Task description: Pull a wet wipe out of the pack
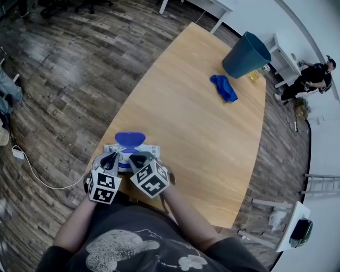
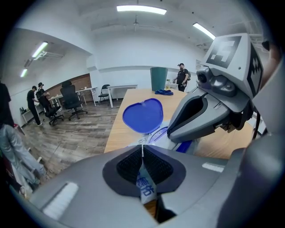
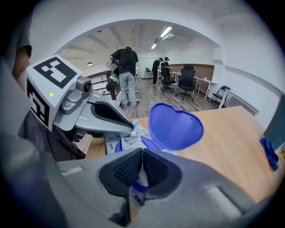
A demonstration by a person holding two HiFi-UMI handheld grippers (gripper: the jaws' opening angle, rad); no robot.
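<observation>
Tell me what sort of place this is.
Likely an open-plan office or lab: swivel chairs and desks stand on a wood-look floor, strip lights run overhead, and a long table serves as workbench.

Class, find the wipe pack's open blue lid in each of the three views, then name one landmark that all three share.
Head view: the blue lid is lower left of centre, at the near end of the table.
Left gripper view: at the centre, standing up just above the jaws.
Right gripper view: just right of centre, above the jaws.
Shared landmark: the blue cloth, farther along the table.
</observation>
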